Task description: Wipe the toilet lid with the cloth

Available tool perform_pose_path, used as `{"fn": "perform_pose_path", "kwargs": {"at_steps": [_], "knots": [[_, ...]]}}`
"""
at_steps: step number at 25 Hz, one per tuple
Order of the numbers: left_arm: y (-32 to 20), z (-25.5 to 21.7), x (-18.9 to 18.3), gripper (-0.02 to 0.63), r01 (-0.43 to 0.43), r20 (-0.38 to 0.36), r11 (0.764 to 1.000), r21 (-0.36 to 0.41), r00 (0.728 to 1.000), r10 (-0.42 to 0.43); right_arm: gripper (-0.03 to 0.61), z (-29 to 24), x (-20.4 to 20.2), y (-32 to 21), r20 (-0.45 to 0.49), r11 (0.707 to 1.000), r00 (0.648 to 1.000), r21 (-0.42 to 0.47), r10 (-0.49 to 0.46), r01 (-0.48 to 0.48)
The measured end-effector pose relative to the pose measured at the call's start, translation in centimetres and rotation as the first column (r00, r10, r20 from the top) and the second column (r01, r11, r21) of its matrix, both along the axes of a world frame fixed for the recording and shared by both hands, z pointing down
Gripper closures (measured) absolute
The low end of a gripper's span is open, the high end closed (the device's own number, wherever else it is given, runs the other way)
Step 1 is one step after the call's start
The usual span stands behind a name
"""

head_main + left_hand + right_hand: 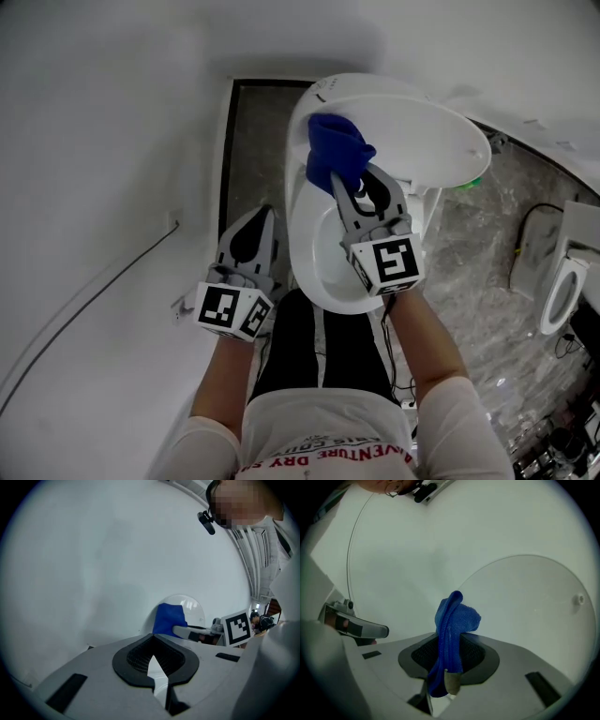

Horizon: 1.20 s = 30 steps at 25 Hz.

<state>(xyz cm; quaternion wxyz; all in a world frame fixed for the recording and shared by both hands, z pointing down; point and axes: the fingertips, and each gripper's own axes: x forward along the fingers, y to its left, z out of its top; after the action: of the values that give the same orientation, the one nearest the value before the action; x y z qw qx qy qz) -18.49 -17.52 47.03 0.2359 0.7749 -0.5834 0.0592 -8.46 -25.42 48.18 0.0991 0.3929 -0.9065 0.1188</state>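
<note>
Blue cloth (333, 145) clamped in right gripper (339, 183) near raised toilet lid (441, 141).

White wall (112, 141) on left, plain, no marks. Thin dark wire (103, 286) runs slanting down wall, from small clip to bottom corner. Dark floor strip (258, 141) next to wall. Grey stone floor (487, 272) on right, shiny, patchy. White oval seat-like thing (562, 292) at right edge, partly cut off. Dark looped cord (530, 220) on floor near it. Black trousers (319, 347) at bottom middle. White shirt (328, 441) below, red letters on it.
</note>
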Motion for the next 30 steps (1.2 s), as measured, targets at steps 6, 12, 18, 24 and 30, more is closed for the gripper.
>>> {"fn": "perform_pose_path", "kwargs": {"at_steps": [6, 12, 18, 24, 30], "knots": [[1.4, 1.8, -1.7, 0.609, 0.019, 0.004, 0.999, -0.028, 1.000, -0.019, 0.469, 4.4, -4.5, -1.4, 0.000, 1.000, 1.000, -0.023, -0.020, 0.020], [2.8, 4.2, -1.7, 0.609, 0.005, 0.000, 0.998, -0.066, 1.000, -0.005, 0.469, 5.9, -3.8, -3.6, 0.000, 0.997, 0.997, -0.028, 0.074, -0.074], [2.3, 5.1, -0.7, 0.609, -0.023, -0.019, 0.997, -0.080, 1.000, 0.022, 0.469, 6.3, -1.5, -5.3, -0.019, 0.991, 0.992, -0.025, 0.127, -0.128], [1.5, 5.4, 1.3, 0.609, -0.057, -0.026, 0.995, -0.082, 0.998, 0.055, 0.469, 6.5, 2.0, -5.6, -0.034, 0.983, 0.983, -0.037, 0.179, -0.180], [0.0, 4.9, 3.8, 0.609, -0.098, -0.038, 0.993, -0.064, 0.995, 0.096, 0.469, 6.2, 7.0, -5.8, -0.070, 0.965, 0.964, -0.041, 0.255, -0.258]]}}
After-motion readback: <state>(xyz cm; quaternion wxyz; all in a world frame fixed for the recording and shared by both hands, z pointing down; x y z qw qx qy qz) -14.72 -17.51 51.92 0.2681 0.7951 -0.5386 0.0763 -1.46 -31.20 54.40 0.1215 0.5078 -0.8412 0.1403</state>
